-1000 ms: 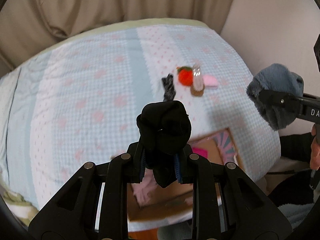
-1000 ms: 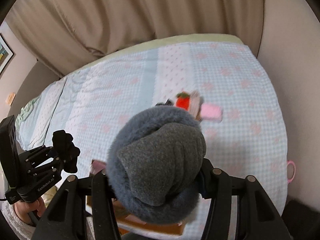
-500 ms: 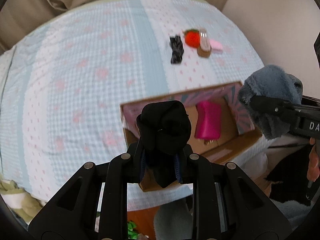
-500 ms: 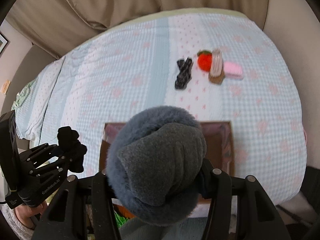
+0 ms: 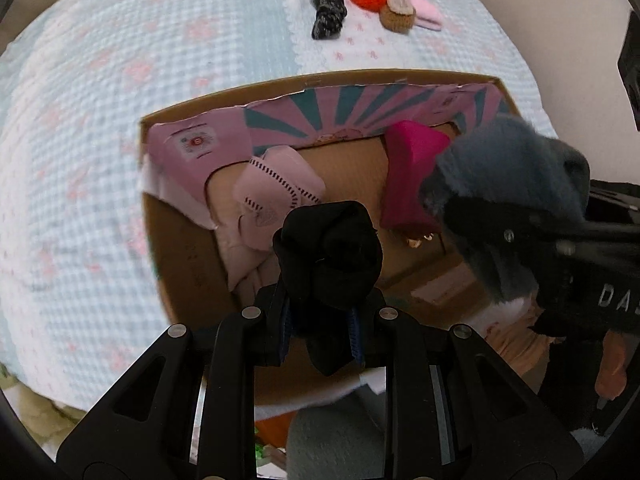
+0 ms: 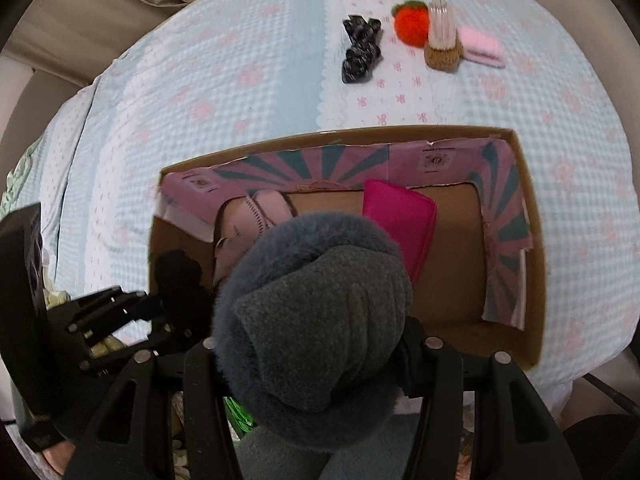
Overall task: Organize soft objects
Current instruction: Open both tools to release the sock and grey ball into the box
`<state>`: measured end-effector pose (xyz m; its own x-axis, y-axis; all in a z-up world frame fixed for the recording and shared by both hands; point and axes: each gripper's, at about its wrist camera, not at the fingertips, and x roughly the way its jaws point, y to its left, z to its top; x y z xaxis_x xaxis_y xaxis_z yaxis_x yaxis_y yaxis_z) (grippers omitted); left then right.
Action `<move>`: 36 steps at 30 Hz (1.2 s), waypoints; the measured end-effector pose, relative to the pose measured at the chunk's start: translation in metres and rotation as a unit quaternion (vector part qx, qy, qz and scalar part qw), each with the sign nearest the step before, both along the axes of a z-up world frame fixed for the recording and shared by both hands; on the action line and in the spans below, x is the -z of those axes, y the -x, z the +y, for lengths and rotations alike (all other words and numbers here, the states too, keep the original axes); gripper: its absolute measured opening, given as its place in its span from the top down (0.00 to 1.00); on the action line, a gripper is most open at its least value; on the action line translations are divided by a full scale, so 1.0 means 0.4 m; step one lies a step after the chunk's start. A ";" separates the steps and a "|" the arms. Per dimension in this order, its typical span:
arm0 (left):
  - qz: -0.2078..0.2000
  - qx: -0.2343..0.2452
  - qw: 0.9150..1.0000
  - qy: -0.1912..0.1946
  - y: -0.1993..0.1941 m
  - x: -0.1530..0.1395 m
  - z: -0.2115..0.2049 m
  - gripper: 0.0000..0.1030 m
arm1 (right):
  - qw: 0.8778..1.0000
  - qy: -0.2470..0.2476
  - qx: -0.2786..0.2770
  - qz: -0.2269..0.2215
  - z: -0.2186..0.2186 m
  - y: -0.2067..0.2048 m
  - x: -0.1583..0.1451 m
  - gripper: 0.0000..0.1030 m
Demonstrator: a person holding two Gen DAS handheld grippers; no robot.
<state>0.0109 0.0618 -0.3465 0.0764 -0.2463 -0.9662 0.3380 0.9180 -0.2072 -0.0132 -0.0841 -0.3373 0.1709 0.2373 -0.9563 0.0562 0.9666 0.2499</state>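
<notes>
The right tongs [image 6: 316,344] are squeezed tight on a big fluffy grey ball [image 6: 316,320]. The left tongs [image 5: 322,316] are squeezed tight on a small black sock roll [image 5: 328,248]. Both hang over the cardboard box [image 6: 536,280] on the bed [image 6: 240,80].

The grey ball is big. If dropped from here, it could land on the bright pink pouch [image 6: 400,216] at two o'clock from it, or bump the near wall and roll off the bed.

The black roll hangs above the pale pink pouch [image 5: 276,196], at eleven o'clock from it. It could come undone when let go.

The two tongs are close and could bump.
</notes>
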 end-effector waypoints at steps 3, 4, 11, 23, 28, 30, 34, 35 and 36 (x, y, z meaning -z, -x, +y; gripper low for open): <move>0.001 0.006 1.000 -0.005 -0.024 0.022 -0.013 0.81 | 1.000 -0.003 0.010 0.000 -0.014 -0.040 0.027 0.51; 0.001 0.007 1.000 -0.008 -0.029 0.027 -0.015 0.81 | 1.000 -0.006 0.011 -0.002 -0.018 -0.050 0.032 0.51; 0.000 0.012 1.000 -0.018 -0.041 0.047 -0.039 0.79 | 0.999 -0.037 -0.005 0.016 -0.015 -0.127 0.090 0.51; -0.004 0.012 1.000 -0.020 -0.032 0.036 -0.054 0.00 | 0.998 -0.050 -0.003 0.025 -0.042 -0.139 0.098 0.00; -0.006 0.002 1.000 -0.020 -0.044 0.014 -0.055 0.00 | 0.999 -0.036 -0.014 0.009 -0.052 -0.131 0.078 0.00; -0.009 -0.001 1.000 -0.022 -0.046 0.005 -0.053 0.00 | 0.999 -0.032 -0.016 0.001 -0.054 -0.129 0.066 0.00; -0.015 -0.004 0.999 -0.028 -0.045 -0.011 -0.053 0.00 | 0.999 -0.029 -0.019 -0.005 -0.062 -0.123 0.054 0.00; -0.017 -0.006 0.999 -0.028 -0.045 -0.015 -0.054 0.00 | 0.999 -0.028 -0.020 -0.007 -0.063 -0.121 0.051 0.00; -0.019 -0.007 0.999 -0.029 -0.043 -0.020 -0.053 0.00 | 0.999 -0.028 -0.021 -0.008 -0.064 -0.118 0.045 0.00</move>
